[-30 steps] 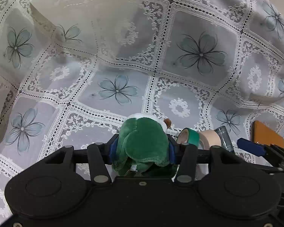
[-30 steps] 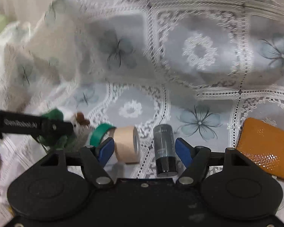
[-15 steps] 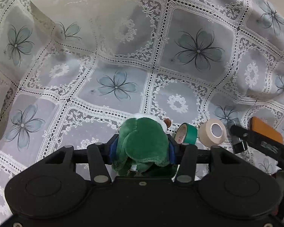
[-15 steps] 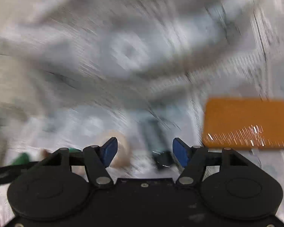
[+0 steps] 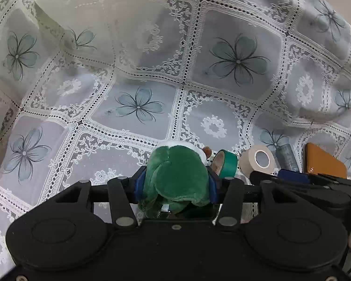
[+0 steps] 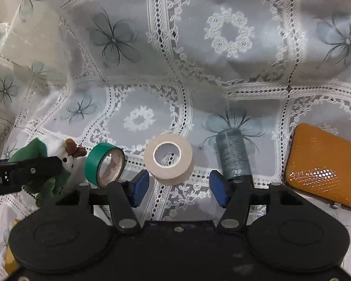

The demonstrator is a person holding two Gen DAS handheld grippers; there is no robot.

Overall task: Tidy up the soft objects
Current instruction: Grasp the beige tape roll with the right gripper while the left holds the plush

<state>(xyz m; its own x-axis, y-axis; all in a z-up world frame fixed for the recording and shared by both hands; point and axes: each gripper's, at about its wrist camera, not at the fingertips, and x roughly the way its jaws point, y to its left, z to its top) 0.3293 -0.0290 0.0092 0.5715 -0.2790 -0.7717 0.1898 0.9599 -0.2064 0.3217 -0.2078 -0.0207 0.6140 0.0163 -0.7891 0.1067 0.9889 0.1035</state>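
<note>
My left gripper (image 5: 175, 183) is shut on a green and white plush toy (image 5: 176, 175) low over the lace tablecloth (image 5: 138, 107). In the right wrist view the toy (image 6: 49, 161) sits at the far left, held by the left gripper's black finger (image 6: 28, 171). My right gripper (image 6: 179, 190) is open and empty; a beige tape roll (image 6: 168, 159) stands on edge just ahead of its jaws. A green tape roll (image 6: 105, 164) stands between the toy and the beige roll.
A dark grey cylindrical bottle (image 6: 232, 157) lies right of the beige roll. An orange flat case (image 6: 323, 166) lies at the far right. In the left wrist view the green roll (image 5: 224, 164), beige roll (image 5: 259, 161) and orange case (image 5: 323, 164) sit right of the toy.
The right gripper swung right and came back, now centred just right of the beige tape roll. The left gripper kept its hold on the plush toy and barely moved.
</note>
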